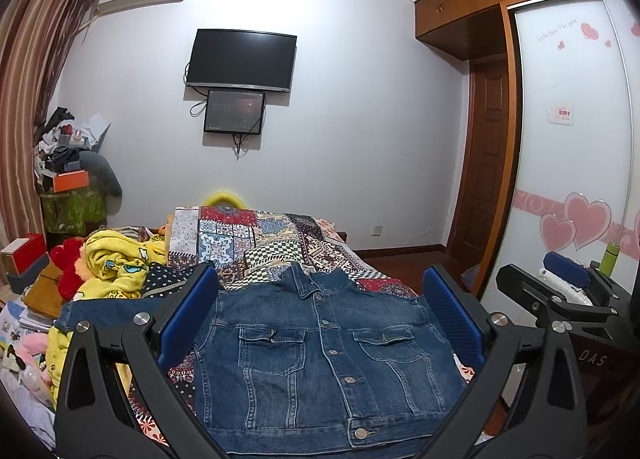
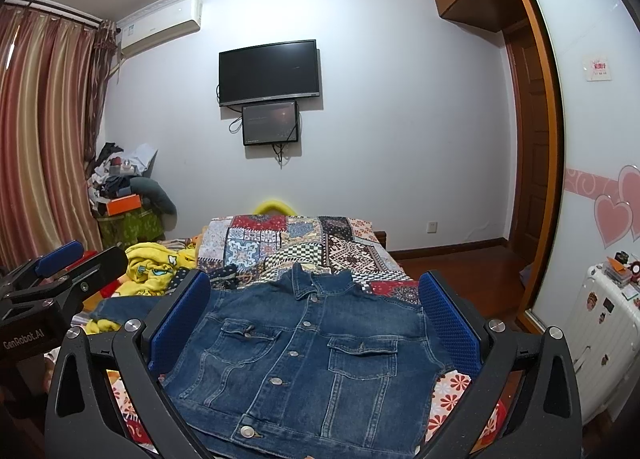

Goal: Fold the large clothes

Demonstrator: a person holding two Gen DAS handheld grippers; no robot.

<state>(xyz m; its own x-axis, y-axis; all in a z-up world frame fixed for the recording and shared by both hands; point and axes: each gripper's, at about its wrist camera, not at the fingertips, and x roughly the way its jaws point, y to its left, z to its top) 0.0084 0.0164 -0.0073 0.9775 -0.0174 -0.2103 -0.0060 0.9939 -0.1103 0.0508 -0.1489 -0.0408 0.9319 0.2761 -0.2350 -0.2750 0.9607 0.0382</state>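
Note:
A dark blue denim jacket (image 1: 320,359) (image 2: 308,355) lies flat on the bed, front up and buttoned, with its collar at the far end. One sleeve (image 1: 104,309) stretches out to the left; the other sleeve is not visible. My left gripper (image 1: 320,273) hovers open above the jacket's near half, its blue pads (image 1: 188,311) spread to either side of the chest. My right gripper (image 2: 316,279) is open in the same way, just right of the left one. Each shows in the other's view: right gripper (image 1: 540,279), left gripper (image 2: 84,257). Neither holds any cloth.
A patchwork bedspread (image 1: 260,243) covers the bed. A yellow blanket (image 1: 120,267) and red plush toys are piled at the left. Right of the bed are wooden floor (image 2: 460,263), a white suitcase (image 2: 600,323) and a wardrobe's sliding door (image 1: 568,139).

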